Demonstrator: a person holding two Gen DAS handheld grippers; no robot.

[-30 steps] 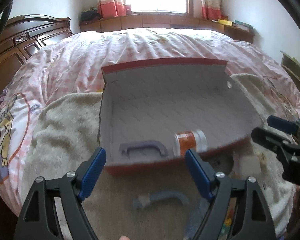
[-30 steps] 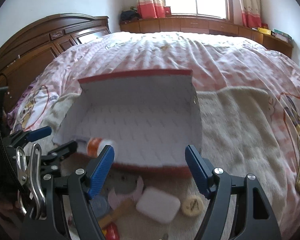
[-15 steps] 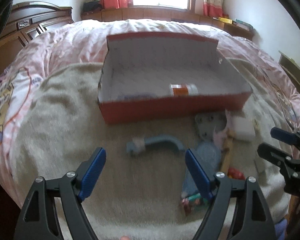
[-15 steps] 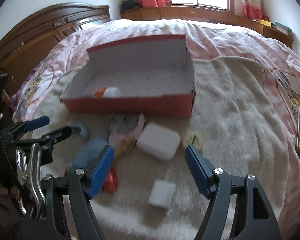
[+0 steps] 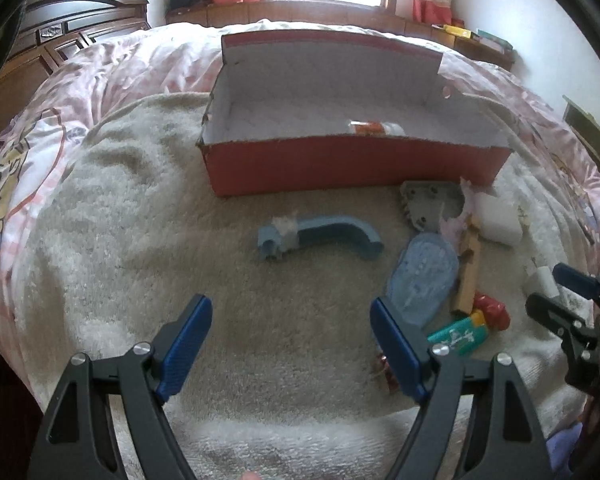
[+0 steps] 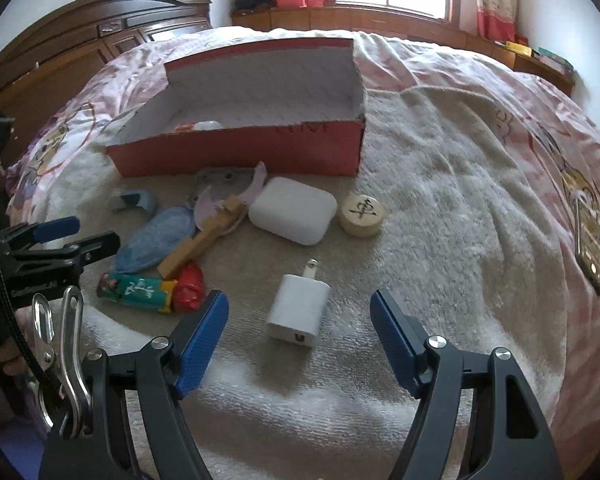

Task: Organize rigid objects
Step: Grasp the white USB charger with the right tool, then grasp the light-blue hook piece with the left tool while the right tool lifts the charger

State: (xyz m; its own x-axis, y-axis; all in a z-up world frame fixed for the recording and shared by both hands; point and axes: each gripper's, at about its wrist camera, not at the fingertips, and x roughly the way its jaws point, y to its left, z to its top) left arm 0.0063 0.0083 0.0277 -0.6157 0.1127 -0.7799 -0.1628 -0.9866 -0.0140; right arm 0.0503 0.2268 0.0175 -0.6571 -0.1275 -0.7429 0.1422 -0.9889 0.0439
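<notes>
A red box (image 5: 356, 162) (image 6: 240, 152) stands open on a beige towel (image 5: 140, 216), with an orange-and-white bottle (image 5: 376, 128) lying inside. In front of it lie a blue handle (image 5: 320, 236), a blue oval piece (image 5: 422, 276), a grey plate (image 5: 430, 204), a wooden stick (image 6: 196, 246), a white case (image 6: 293, 216), a round wooden piece (image 6: 362, 216), a green tube (image 6: 138, 286) and a white charger (image 6: 298, 312). My left gripper (image 5: 291, 308) hangs open and empty short of the handle. My right gripper (image 6: 299, 300) stands open over the charger, not touching it.
The towel lies on a pink bedspread (image 6: 480, 80). A phone (image 6: 592, 236) rests on the bed at the far right. A dark wooden headboard (image 6: 100, 36) rises at the left, and a window ledge (image 6: 380, 20) runs along the back.
Both grippers have drawn back from the box and sunk lower, bringing the loose things in front of it into view. Their jaws have kept the same width.
</notes>
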